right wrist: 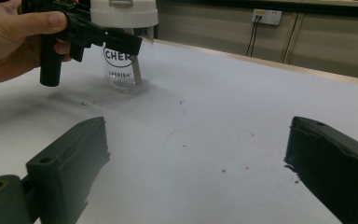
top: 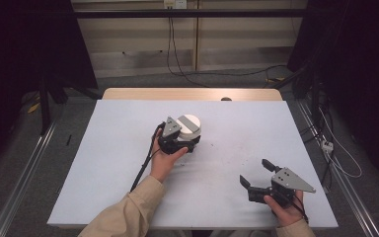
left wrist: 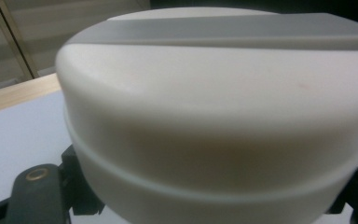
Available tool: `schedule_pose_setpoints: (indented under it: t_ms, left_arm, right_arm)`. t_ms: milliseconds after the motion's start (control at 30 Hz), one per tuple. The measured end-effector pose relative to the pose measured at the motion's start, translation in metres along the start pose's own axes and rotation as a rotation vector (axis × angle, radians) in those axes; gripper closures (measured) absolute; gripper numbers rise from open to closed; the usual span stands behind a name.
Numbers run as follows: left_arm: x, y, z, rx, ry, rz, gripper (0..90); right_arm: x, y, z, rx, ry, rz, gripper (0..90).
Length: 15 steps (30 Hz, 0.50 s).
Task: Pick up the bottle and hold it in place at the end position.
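A clear jar with black lettering and a white lid stands near the middle of the table. My left gripper is shut on the jar just under the lid, with one black jaw crossing in front of the glass in the right gripper view. Up close, the lid has a grey strip across its top, and my left fingers sit at either side below it. My right gripper rests open at the front right, with bare table between its jaws.
A pale sheet covers the table, whose wooden far edge shows behind it. A black cable trails from the left gripper toward the front. Floor cables lie to the right, and dark frames stand at both sides.
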<state>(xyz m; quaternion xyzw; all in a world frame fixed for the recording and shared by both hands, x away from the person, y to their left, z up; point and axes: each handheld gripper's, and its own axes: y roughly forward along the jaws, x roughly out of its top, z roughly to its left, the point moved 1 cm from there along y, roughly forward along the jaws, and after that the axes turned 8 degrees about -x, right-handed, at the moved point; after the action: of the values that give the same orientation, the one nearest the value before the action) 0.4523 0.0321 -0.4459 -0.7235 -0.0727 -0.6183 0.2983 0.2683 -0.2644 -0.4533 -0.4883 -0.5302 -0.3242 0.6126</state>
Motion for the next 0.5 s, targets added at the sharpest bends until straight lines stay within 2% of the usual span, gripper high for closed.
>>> schedule_pose_setpoints:
  t_ms: [233,433,500]
  left_arm:
    - [0.001,0.005,0.001,-0.001,-0.016,-0.001,18.5]
    - [0.000,0.010,0.000,-0.001,-0.002,0.001,18.5]
    - [0.000,0.011,0.001,-0.003,-0.010,0.003,18.4]
  right_arm:
    - [0.000,0.000,0.000,0.000,0.001,0.001,5.4]
    - [0.000,0.000,0.000,0.000,0.003,0.002,5.5]
    - [0.000,0.000,0.000,0.002,0.003,0.001,5.5]
